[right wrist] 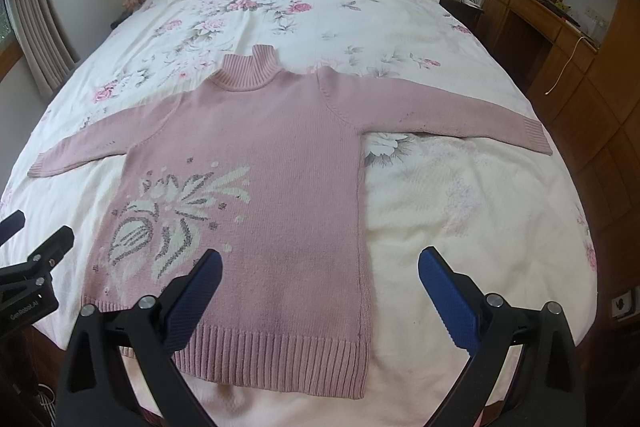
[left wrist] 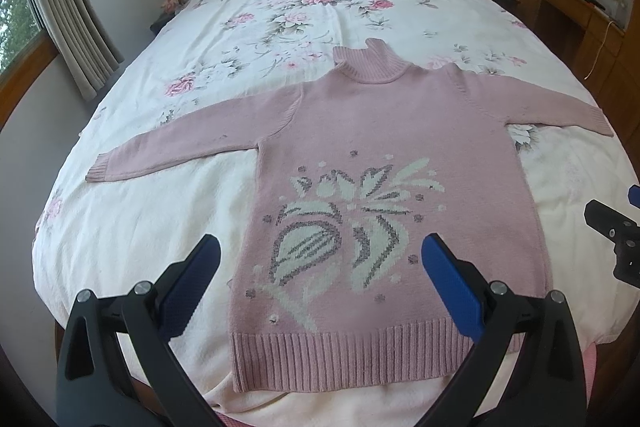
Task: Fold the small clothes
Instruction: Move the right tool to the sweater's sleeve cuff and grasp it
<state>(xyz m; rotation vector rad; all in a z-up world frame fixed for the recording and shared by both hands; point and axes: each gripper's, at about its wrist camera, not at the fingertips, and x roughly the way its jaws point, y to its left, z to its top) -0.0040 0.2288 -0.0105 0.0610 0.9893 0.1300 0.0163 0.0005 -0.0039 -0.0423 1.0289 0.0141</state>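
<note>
Left tool [left wrist: 320, 255], lower centre of the left wrist view: both blue-padded fingers [left wrist: 450, 287] spread wide apart, holding nothing. Right tool [right wrist: 318, 267], lower centre of the right wrist view: fingers likewise splayed and empty. Each tool also appears at the other view's side edge: right tool at mid-right, left tool [right wrist: 28, 267] at lower left.

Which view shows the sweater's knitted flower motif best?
The left wrist view: the flower motif lies whole between the open fingers on the pink sweater. In the right wrist view it sits off to the left, its lower part hidden behind a finger.
</note>
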